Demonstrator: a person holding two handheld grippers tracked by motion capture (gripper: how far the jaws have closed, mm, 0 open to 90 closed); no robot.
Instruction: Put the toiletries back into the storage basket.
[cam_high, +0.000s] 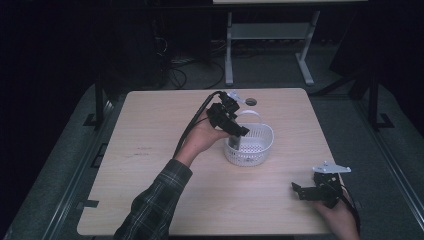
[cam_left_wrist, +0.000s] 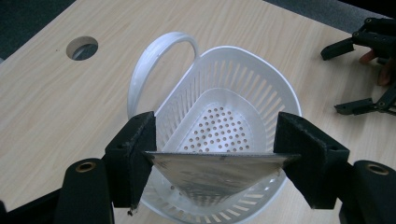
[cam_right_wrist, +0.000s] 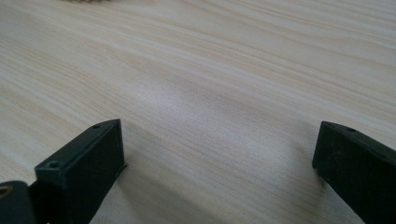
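A white slotted basket with a hoop handle stands near the middle of the wooden table. My left gripper hangs over the basket's near rim, shut on a flat silvery packet. The packet spans the jaws edge to edge and its lower tip dips into the basket. My right gripper rests low at the table's front right, open, with bare wood between its jaws. It is also in the left gripper view.
A round cable hole sits in the table behind the basket. A sleeved forearm crosses the table's front middle. A desk frame and cables stand on the floor beyond the table.
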